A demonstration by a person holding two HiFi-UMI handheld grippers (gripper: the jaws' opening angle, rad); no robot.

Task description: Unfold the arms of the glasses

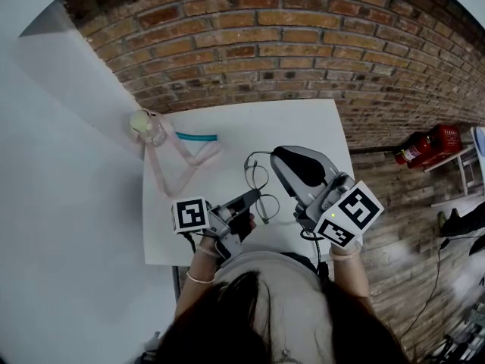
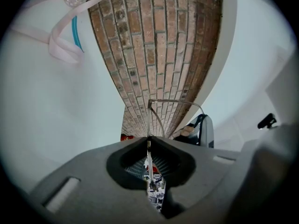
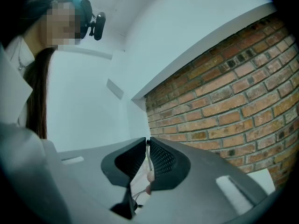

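Thin wire-framed glasses (image 1: 260,179) are held just over the white table (image 1: 303,123), near its front edge. My left gripper (image 1: 255,198) is shut on the frame by the nearer lens; in the left gripper view the wire (image 2: 149,120) rises straight out of the closed jaws (image 2: 148,143). One arm (image 2: 178,101) curves away to the right towards my right gripper (image 2: 206,130). In the head view my right gripper (image 1: 277,156) is shut on the end of that arm, and a thin wire (image 3: 148,154) shows pinched between its pads.
A pink strap (image 1: 176,161) with a clear rounded item (image 1: 147,125) and a teal piece (image 1: 197,136) lie at the table's far left. A brick wall (image 1: 303,44) stands behind it. A red fire extinguisher (image 1: 428,144) lies on the floor to the right.
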